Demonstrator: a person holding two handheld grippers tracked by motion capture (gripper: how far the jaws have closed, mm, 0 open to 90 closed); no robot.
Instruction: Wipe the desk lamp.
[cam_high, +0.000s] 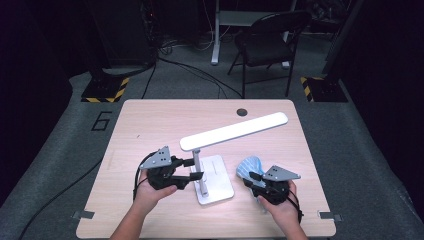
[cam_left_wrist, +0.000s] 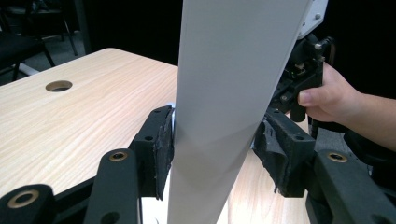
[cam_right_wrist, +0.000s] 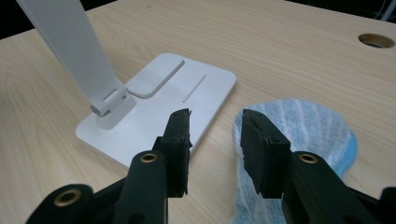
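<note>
Desk lamp (cam_high: 212, 165), white, stands on the wooden table (cam_high: 150, 125) near its front middle, on a flat rectangular base (cam_high: 218, 186). Upright stem (cam_high: 198, 165) rises from the base; long light bar (cam_high: 235, 131) sits on top of it, slanting toward the far right of the table.

Left gripper (cam_high: 194, 169), in the person's left hand (cam_high: 152, 192), comes at the stem from the left. In the left gripper view the stem (cam_left_wrist: 224, 107) stands between the two jaws; the left pad (cam_left_wrist: 164, 144) touches its side, the right pad (cam_left_wrist: 266, 144) sits against or just beside the other side. Jaws clamped around the stem, or nearly so.

Right gripper (cam_high: 252, 177), in the right hand (cam_high: 280, 205), rests low at the lamp's right, just beside the base. Its jaws stand parted with nothing between them, as the right gripper view (cam_right_wrist: 215, 135) shows. A blue-and-white striped cloth (cam_right_wrist: 303, 135) lies on the table under and past the right jaw, touching or nearly touching the base edge (cam_right_wrist: 215, 98).

Round cable hole (cam_high: 242, 112) near the table's far edge. A black chair (cam_high: 270, 40) stands on the floor beyond.
</note>
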